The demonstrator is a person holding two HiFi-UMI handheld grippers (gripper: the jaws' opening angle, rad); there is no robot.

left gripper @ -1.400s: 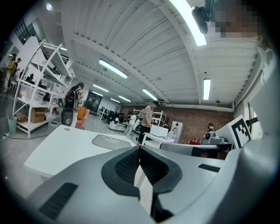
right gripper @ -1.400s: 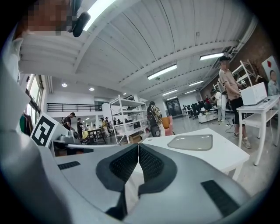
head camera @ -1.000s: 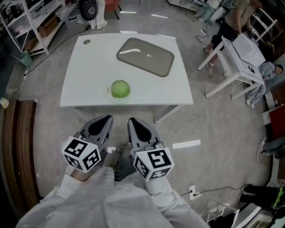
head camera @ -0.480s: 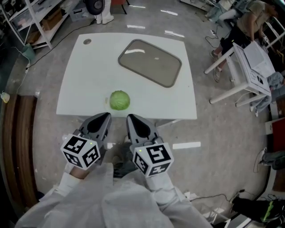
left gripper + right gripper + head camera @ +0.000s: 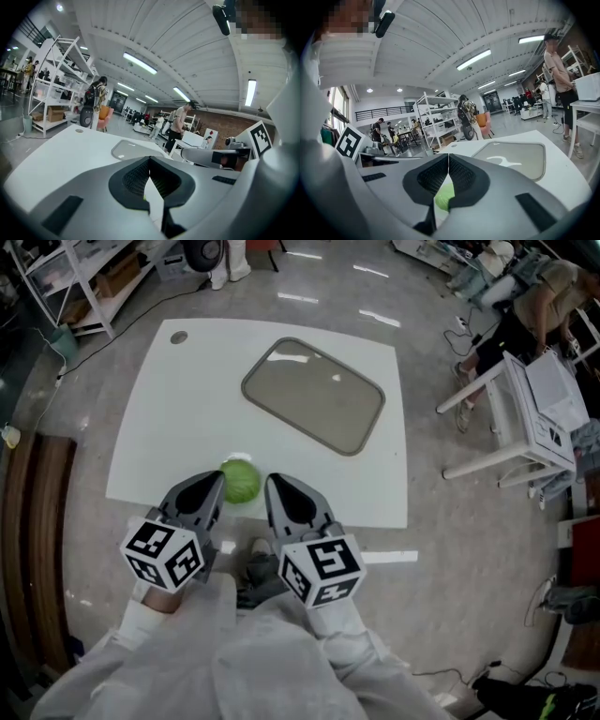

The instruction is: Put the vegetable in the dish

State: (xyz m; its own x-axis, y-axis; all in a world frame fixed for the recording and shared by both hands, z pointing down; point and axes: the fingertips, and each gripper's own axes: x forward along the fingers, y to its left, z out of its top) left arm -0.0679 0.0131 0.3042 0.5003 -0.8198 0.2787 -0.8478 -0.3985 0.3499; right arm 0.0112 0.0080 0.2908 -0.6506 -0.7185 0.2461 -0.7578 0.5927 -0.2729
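Observation:
A round green cabbage (image 5: 242, 481) lies near the front edge of the white table (image 5: 169, 418). The dish, a grey rounded-rectangle tray (image 5: 314, 395), lies empty further back, toward the right. My left gripper (image 5: 212, 486) is shut, with its tip just left of the cabbage. My right gripper (image 5: 277, 489) is shut too, just right of it. Neither holds anything. In the right gripper view the cabbage (image 5: 444, 197) shows green below the closed jaws (image 5: 448, 157), with the tray (image 5: 515, 159) beyond. In the left gripper view the jaws (image 5: 150, 159) meet, and the tray (image 5: 129, 149) lies ahead.
A small round mark (image 5: 178, 337) sits at the table's far left corner. Metal shelving (image 5: 66, 282) stands at the back left. A white folding table (image 5: 530, 418) and a person (image 5: 525, 306) are to the right. A wooden bench (image 5: 33, 549) runs along the left.
Both grippers have moved forward over the floor to the table's front edge and now flank the cabbage. The cabbage and the tray have stayed in place.

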